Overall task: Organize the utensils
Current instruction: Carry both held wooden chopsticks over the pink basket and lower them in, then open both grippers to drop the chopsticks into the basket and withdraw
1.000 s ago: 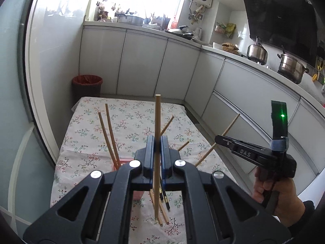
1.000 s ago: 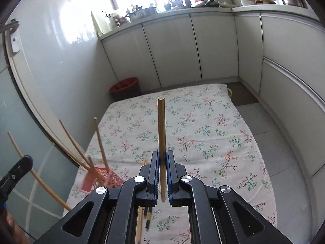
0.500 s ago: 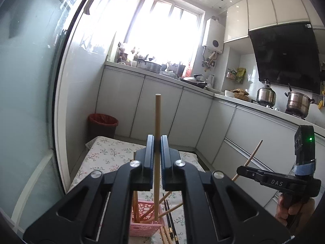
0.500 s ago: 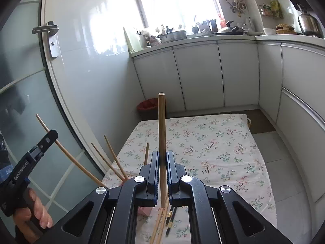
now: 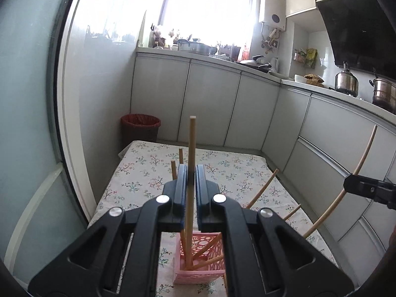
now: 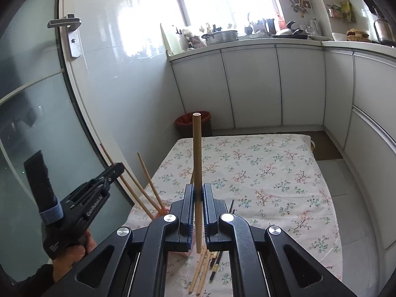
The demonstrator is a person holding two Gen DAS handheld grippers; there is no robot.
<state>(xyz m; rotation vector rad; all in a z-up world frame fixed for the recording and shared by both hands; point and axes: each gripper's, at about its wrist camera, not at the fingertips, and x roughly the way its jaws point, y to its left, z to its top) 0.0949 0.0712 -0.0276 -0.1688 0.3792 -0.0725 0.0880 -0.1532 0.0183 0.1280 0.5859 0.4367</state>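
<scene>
Left tool (image 5: 190,185) clamping chopstick (image 5: 191,173) into pink basket (image 5: 198,269), table edge (image 5: 106,193) near

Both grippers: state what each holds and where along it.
Left gripper: a wooden chopstick, clamped near mid-length, lower end in the pink basket. Right gripper: another chopstick, clamped below mid-length.

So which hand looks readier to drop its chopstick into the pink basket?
Left, probably. The left gripper holds its chopstick upright with the lower end in the pink basket.
</scene>
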